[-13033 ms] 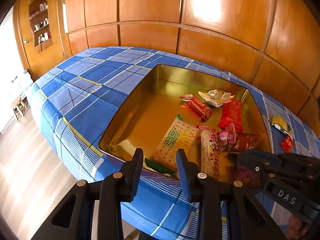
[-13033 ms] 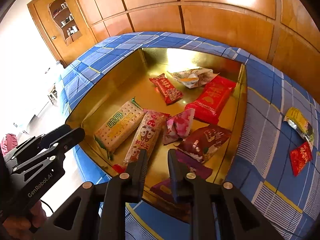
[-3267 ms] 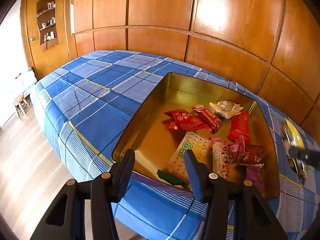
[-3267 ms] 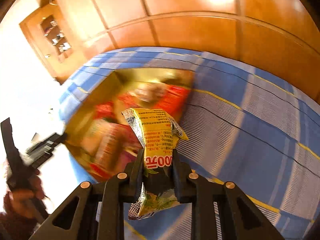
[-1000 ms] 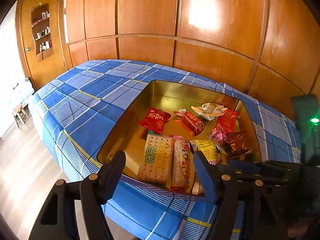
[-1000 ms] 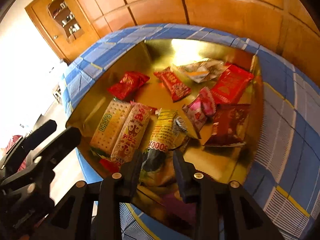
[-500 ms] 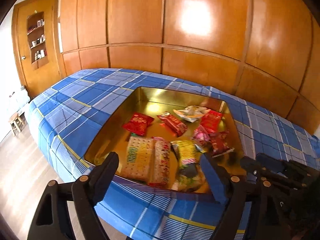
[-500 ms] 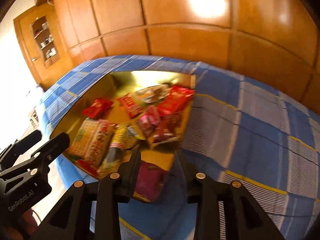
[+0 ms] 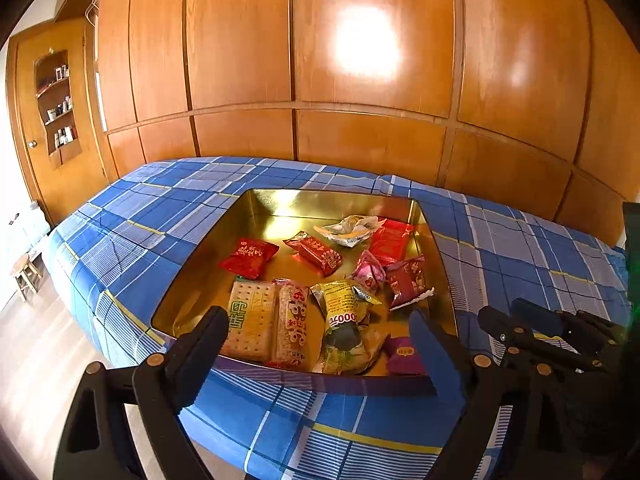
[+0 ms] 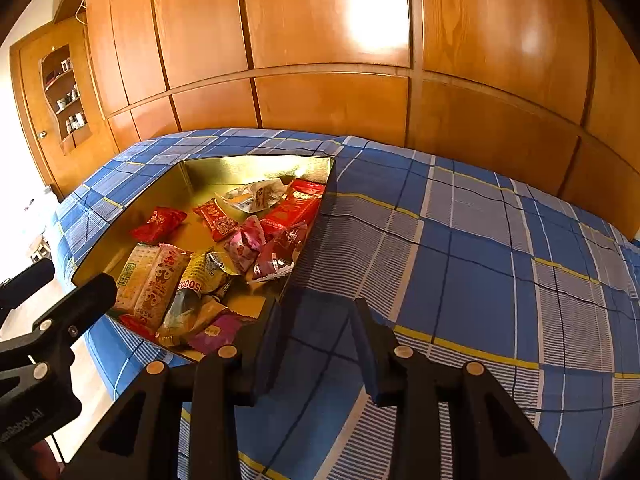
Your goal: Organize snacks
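We view the gold tin (image 9: 438, 264) with both claws drawn back from it and every visible snack inside it. The left gripper (image 9: 318, 346) stands wide, its jaws having just been opening, with nothing between them; the tin's near rim sits directly ahead and below it. The right gripper (image 10: 318, 334) stands partly open and holds nothing, pointing at bare blue checked cloth (image 10: 480, 280) (no packet shows on the cloth in either view). From this claw the tin (image 10: 316, 216) lies ahead and to its left, its right wall running away from the claw. The yellow packet (image 9: 340, 310) rests in the tin's near part, long axis pointing away from the left claw, just beside the pink-and-white wafer pack (image 9: 294, 326) and the cracker pack (image 9: 250, 320), which lie parallel to it. The purple packet (image 9: 404, 354) sits in the near corner, against the rim. We judge the left claw the nearer one for any tidying in the tin; the tin's far left floor offers open room, while the near rim blocks a low approach
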A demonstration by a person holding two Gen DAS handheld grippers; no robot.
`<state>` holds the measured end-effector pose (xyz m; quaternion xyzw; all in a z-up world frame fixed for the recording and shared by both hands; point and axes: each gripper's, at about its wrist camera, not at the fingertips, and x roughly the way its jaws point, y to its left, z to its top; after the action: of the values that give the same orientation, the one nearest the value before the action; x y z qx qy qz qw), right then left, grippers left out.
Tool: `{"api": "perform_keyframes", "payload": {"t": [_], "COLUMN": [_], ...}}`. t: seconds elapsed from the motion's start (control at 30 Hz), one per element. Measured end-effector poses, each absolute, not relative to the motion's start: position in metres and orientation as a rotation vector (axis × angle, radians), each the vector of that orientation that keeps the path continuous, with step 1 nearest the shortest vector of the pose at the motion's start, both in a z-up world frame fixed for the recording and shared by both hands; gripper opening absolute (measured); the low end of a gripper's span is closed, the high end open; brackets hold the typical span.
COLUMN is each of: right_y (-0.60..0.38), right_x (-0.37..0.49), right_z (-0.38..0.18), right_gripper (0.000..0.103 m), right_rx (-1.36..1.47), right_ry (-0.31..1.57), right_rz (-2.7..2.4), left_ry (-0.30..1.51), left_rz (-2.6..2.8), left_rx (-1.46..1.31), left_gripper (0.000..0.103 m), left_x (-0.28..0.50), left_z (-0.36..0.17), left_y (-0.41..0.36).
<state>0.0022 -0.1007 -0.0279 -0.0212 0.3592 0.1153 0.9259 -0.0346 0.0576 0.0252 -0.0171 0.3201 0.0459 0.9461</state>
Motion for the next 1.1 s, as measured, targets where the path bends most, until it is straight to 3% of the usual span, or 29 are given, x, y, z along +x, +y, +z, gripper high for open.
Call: {"api": "perform_keyframes", "payload": {"t": [1.1], "right_y": [-0.0948], "right_x": [0.0003], "right_z": [-0.0283], "right_gripper": [0.038], "right_rx": [-0.069], "right_ry": [0.736], "right_rz": [0.243], "left_ry": [0.659], "left_rz": [0.092], "left_rx": [-0.056], "left_gripper": [0.094], "left_x": [-0.0360], "left_z": [0.0258], "left_y": [0.0627]}}
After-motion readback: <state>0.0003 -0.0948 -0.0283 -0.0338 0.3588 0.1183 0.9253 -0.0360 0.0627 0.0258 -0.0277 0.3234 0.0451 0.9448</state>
